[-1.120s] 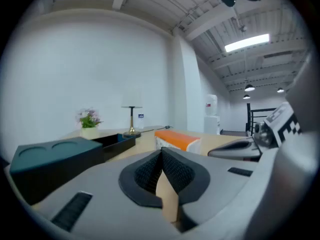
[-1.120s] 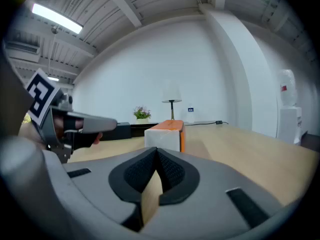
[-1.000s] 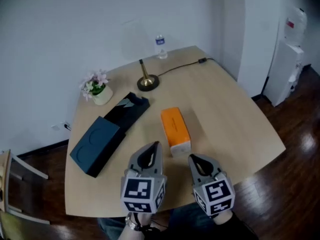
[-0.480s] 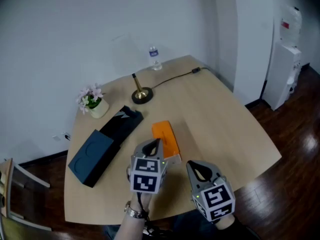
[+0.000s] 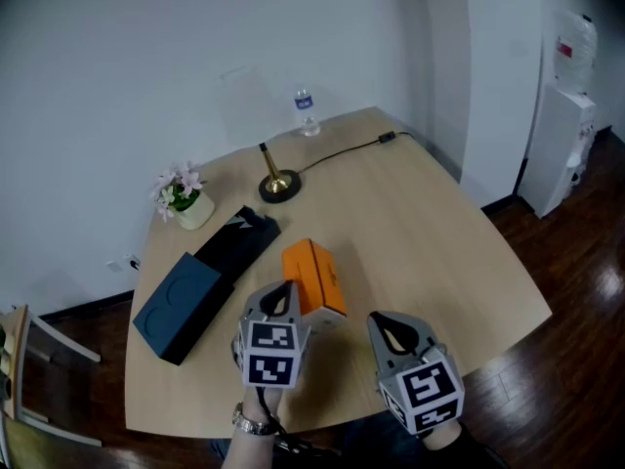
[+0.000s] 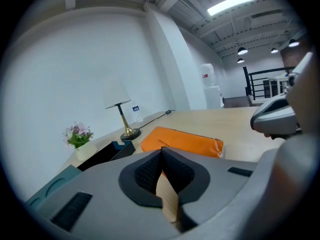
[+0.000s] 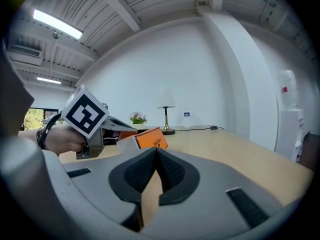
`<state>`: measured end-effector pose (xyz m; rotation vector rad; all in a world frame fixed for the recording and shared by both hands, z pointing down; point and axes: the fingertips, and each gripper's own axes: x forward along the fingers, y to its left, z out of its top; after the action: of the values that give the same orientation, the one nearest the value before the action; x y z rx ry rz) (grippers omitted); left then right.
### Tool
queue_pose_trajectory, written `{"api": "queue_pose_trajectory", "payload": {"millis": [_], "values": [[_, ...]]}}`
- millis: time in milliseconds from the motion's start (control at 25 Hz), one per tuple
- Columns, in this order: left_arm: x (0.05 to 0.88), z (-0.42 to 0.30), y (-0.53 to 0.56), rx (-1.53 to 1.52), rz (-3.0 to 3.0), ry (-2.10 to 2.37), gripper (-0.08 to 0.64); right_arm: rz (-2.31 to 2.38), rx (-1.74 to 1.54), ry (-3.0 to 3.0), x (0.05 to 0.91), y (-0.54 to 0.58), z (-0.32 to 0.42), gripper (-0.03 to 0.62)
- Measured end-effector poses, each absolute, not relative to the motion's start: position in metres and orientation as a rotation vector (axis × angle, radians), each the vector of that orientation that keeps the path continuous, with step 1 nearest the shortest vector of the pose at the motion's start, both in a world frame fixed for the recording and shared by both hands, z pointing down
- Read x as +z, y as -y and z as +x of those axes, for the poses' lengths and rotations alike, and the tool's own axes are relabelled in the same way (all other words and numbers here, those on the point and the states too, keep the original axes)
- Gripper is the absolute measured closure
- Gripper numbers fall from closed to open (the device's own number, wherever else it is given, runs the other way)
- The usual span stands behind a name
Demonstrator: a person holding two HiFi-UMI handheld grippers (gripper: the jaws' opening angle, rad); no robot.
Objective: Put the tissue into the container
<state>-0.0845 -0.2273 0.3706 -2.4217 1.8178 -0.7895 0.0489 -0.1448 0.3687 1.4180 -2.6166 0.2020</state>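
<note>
Pale wooden table against white walls: the orange tissue box sits tilted near the middle, its near end at the tip of the left gripper — jaws pressed together, nothing between them. The right gripper hovers just to the right, likewise closed and empty. The dark blue container (black interior showing at its far end) lies left of the box.

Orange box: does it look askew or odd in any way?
Yes. The orange box sits tilted, not flat on the table, right by the shut left gripper; whether that gripper props it, I cannot tell.
</note>
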Motion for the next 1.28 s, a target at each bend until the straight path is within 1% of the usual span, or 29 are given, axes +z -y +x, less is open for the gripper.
{"api": "queue_pose_trajectory", "payload": {"millis": [240, 480, 640, 720, 760, 800, 840, 880, 920, 960, 1000, 1080, 1280], "values": [[0.388, -0.126, 0.222, -0.821, -2.411, -1.923, 0.56, 1.397, 0.207, 2.639, 0.368, 0.144, 0.041, 0.583], [0.393, -0.155, 0.22, -0.787, -2.379, -2.028, 0.56, 1.373, 0.201, 2.647, 0.365, 0.144, 0.027, 0.583], [0.366, -0.164, 0.207, -0.616, -2.361, -2.121, 0.56, 1.365, 0.197, 2.643, 0.362, 0.144, 0.022, 0.583], [0.351, -0.153, 0.202, -0.518, -2.388, -2.138, 0.56, 1.363, 0.204, 2.644, 0.362, 0.145, 0.02, 0.583], [0.346, -0.144, 0.201, -0.487, -2.419, -2.129, 0.548, 1.364, 0.207, 2.646, 0.362, 0.146, 0.018, 0.583], [0.344, -0.133, 0.202, -0.472, -2.457, -2.111, 0.49, 1.363, 0.209, 2.649, 0.362, 0.146, 0.017, 0.583], [0.343, -0.123, 0.204, -0.472, -2.497, -2.09, 0.394, 1.36, 0.211, 2.653, 0.361, 0.146, 0.016, 0.583], [0.345, -0.113, 0.207, -0.483, -2.534, -2.074, 0.243, 1.357, 0.212, 2.657, 0.361, 0.146, 0.015, 0.583], [0.347, -0.106, 0.209, -0.496, -2.561, -2.071, 0.126, 1.353, 0.213, 2.66, 0.36, 0.146, 0.015, 0.583], [0.349, -0.102, 0.211, -0.509, -2.57, -2.083, 0.077, 1.351, 0.215, 2.663, 0.36, 0.147, 0.016, 0.583], [0.352, -0.1, 0.212, -0.524, -2.562, -2.105, 0.045, 1.35, 0.218, 2.665, 0.359, 0.147, 0.017, 0.583], [0.362, -0.097, 0.216, -0.57, -2.542, -2.143, 0.003, 1.348, 0.226, 2.671, 0.359, 0.149, 0.019, 0.583], [0.394, -0.093, 0.226, -0.726, -2.528, -2.184, 0.0, 1.345, 0.241, 2.68, 0.359, 0.151, 0.026, 0.583]]}}
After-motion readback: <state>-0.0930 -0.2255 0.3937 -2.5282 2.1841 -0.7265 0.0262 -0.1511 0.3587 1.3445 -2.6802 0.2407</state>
